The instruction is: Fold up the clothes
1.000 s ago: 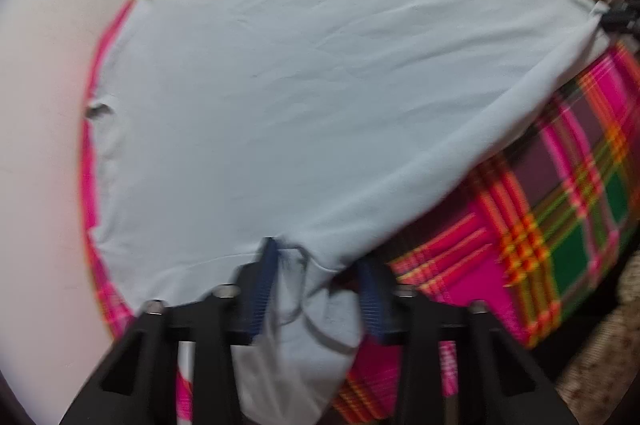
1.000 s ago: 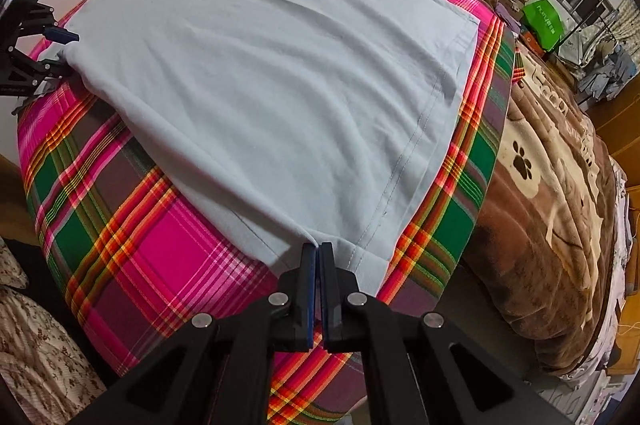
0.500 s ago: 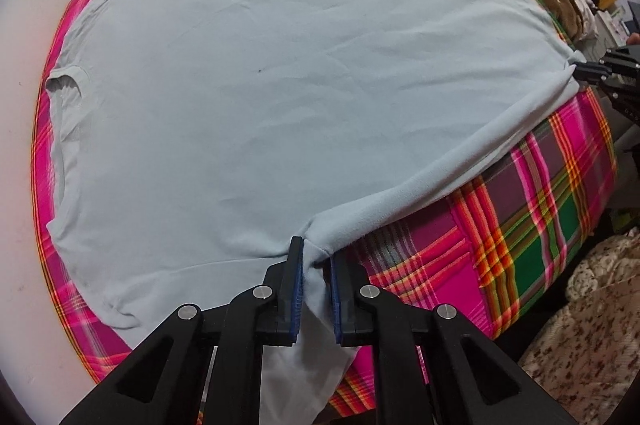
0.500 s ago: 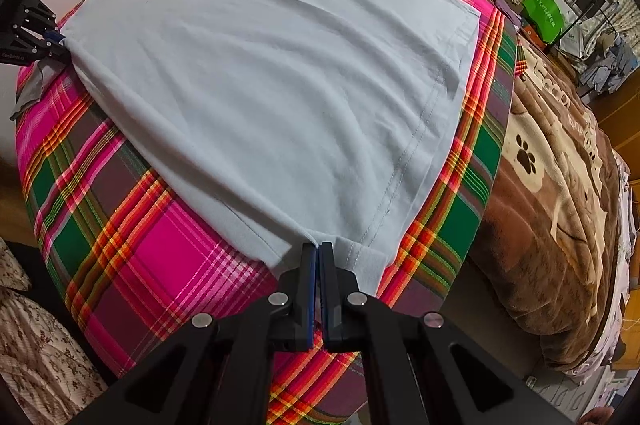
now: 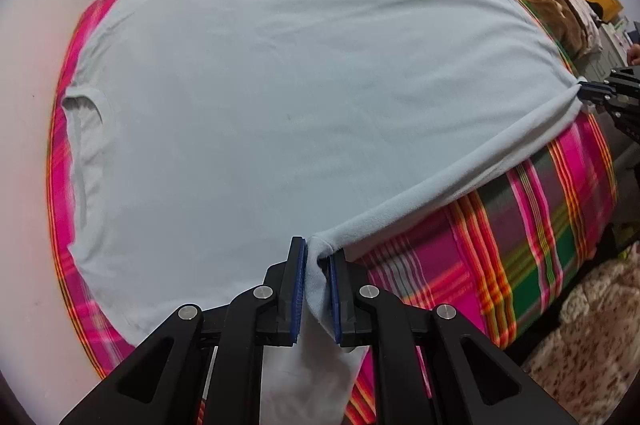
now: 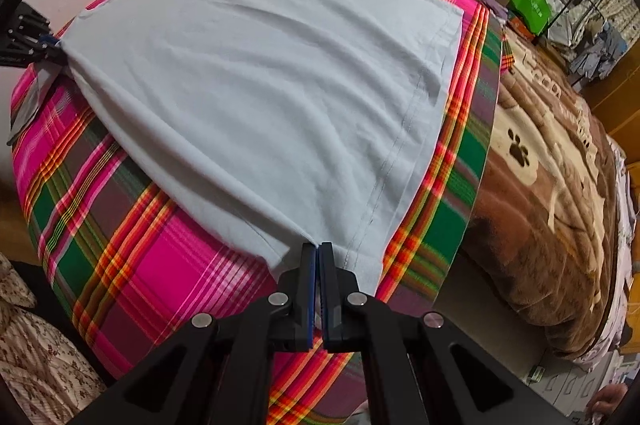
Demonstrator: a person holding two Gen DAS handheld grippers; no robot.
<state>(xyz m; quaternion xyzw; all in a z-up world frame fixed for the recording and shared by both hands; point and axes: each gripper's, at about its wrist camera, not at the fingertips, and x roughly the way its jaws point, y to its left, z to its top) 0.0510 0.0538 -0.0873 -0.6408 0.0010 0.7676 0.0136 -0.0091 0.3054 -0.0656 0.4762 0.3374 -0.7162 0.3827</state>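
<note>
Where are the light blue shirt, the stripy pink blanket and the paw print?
light blue shirt (image 5: 304, 97), left wrist view, middle of its flat body.
stripy pink blanket (image 6: 168, 249), right wrist view, bare patch beside the shirt.
paw print (image 6: 520, 150), right wrist view, on the brown blanket.

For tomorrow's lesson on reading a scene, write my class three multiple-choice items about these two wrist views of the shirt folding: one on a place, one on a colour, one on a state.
1. On what does the pale blue T-shirt lie?
A. a plaid cloth
B. a bare wooden floor
C. a metal tray

2. What colour are the pads on the left claw?
A. yellow
B. white
C. blue

3. How does the right claw stand?
A. wide open above the shirt
B. shut on the shirt's edge
C. shut on a towel

Key:
1 A, the pink and green plaid cloth shows all round the shirt.
2 C, both pads beside the pinched fabric are blue.
3 B, its jaws meet on the hem corner, near the stitched seam.
</note>
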